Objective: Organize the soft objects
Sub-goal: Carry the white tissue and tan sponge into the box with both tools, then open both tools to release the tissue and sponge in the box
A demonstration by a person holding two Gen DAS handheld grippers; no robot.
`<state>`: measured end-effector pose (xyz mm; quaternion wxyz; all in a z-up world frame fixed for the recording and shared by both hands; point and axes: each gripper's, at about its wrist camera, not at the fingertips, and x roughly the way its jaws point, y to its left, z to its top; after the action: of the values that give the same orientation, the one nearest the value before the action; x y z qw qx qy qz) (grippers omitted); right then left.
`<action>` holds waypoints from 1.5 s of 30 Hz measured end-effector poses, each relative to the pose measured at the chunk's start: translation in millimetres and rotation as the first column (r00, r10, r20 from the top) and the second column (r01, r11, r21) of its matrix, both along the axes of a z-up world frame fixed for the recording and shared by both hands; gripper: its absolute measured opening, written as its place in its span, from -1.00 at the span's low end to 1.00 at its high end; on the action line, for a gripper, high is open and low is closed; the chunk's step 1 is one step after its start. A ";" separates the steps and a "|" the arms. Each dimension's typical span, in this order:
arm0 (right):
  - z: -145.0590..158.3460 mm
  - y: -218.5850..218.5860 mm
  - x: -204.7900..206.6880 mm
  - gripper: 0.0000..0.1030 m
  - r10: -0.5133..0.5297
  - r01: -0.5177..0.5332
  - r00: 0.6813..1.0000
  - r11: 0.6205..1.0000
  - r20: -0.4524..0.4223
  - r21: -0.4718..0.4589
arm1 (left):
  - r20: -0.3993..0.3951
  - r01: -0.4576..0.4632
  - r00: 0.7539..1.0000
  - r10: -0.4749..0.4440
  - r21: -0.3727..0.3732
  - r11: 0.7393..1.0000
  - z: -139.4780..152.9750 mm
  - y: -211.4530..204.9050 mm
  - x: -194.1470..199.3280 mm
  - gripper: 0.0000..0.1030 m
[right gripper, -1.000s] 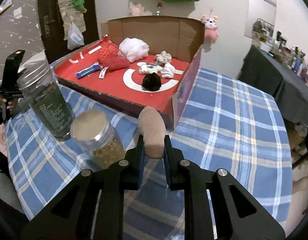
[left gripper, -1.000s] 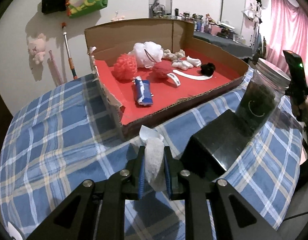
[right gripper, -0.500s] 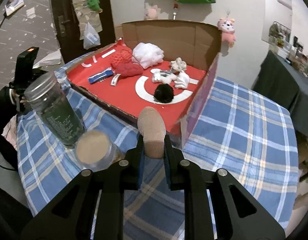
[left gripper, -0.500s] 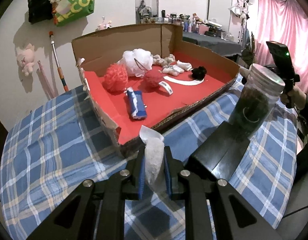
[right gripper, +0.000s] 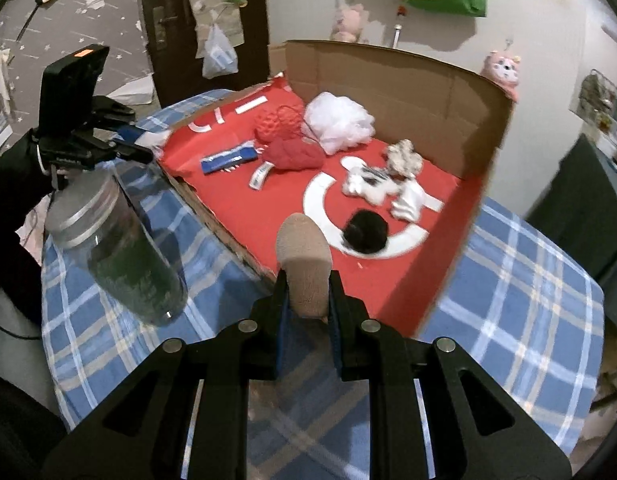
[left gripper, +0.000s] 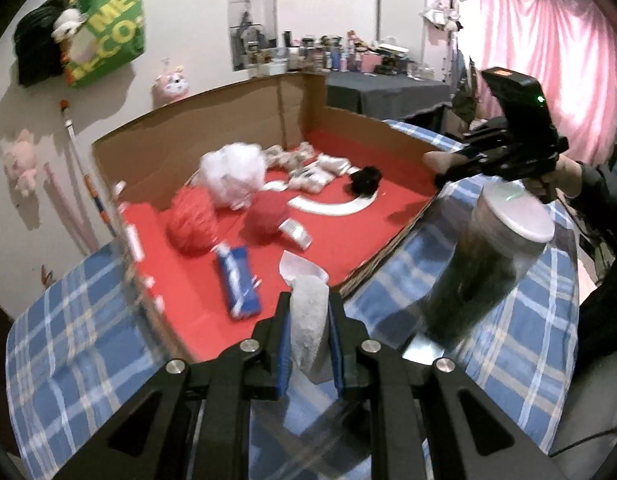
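here the left claw point(left gripper: 308, 320) is clamped on a white wipe point(left gripper: 306, 304), which sticks up between its jaws at lower centre, just over the near edge of the box point(left gripper: 228, 120). the right claw point(right gripper: 306, 308) pinches a tan sponge point(right gripper: 304, 256) the same way, its top rising over the box's near wall. inside the box, on the red floor, lie a white pouf point(right gripper: 340, 120), red poufs point(right gripper: 292, 148), a blue pack point(right gripper: 228, 158), white socks point(right gripper: 376, 184) and a black ball point(right gripper: 366, 232). bare red floor lies open just past each claw. a dark jar point(right gripper: 120, 256) stands on the table point(right gripper: 528, 280) at the left of the right view, close beside the box.
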<state>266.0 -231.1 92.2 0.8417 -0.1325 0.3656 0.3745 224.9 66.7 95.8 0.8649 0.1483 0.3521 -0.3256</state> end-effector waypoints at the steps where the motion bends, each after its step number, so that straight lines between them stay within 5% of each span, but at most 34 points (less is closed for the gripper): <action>1: 1.5 5.4 4.2 -0.68 0.005 -0.005 1.000 1.000 -0.009 0.002 | -0.003 0.009 1.000 -0.009 0.000 1.000 2.2 -6.9 3.2 -0.65; 14: -1.5 69.4 64.9 -0.65 -0.066 0.044 0.978 0.993 -0.196 -0.114 | -0.175 0.041 0.984 -0.026 0.085 0.995 -8.9 -95.0 64.5 -0.65; 22: -12.6 76.8 91.4 -0.65 -0.118 0.086 0.951 0.989 -0.287 -0.121 | -0.268 0.029 0.963 0.001 0.110 0.994 -26.0 -107.3 94.0 -0.64; 29: -24.3 82.9 100.1 -0.64 -0.136 0.091 0.934 0.985 -0.331 -0.150 | -0.280 0.025 0.960 0.021 0.159 0.987 -37.5 -108.6 101.8 -0.62; 45: -33.9 91.2 111.4 -0.50 -0.157 0.094 0.922 0.978 -0.355 -0.187 | -0.297 0.005 0.954 0.047 0.171 0.985 -43.2 -105.2 115.4 -0.14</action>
<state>377.4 -139.9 58.3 0.7667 -0.1063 0.5543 0.3060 340.4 -38.5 52.6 0.7891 0.1666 0.5072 -0.3039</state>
